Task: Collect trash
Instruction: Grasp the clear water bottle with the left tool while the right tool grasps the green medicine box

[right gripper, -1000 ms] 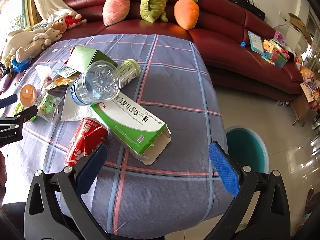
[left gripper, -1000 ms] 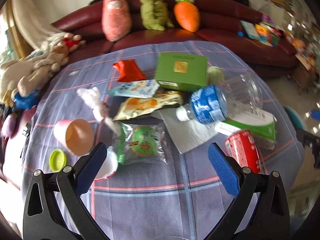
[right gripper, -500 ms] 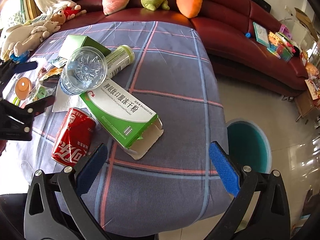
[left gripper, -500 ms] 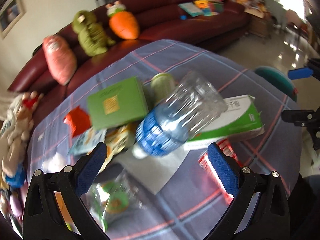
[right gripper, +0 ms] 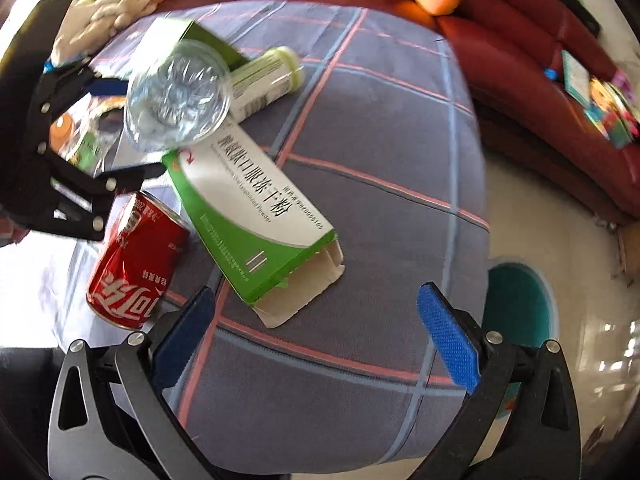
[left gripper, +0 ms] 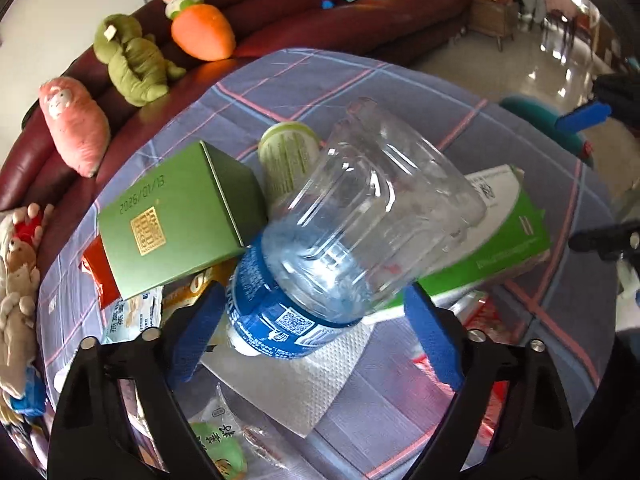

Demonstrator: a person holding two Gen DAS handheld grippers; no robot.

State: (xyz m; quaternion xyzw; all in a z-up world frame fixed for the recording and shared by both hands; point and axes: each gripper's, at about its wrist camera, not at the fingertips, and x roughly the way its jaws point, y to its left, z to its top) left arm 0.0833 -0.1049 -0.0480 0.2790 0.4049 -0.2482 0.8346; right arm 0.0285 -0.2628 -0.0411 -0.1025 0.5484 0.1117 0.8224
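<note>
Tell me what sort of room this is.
Most likely a home living room: a dark red leather sofa with plush toys like the carrot, a tiled floor, and a plaid-clothed table littered with trash.

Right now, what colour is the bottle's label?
Blue, with white print; the bottle shows best in the left wrist view.

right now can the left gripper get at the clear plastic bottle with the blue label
Probably yes: the left gripper is open, its blue pads either side of the clear plastic bottle with the blue label, nothing between them; the bottle lies atop the white paper napkin.
</note>
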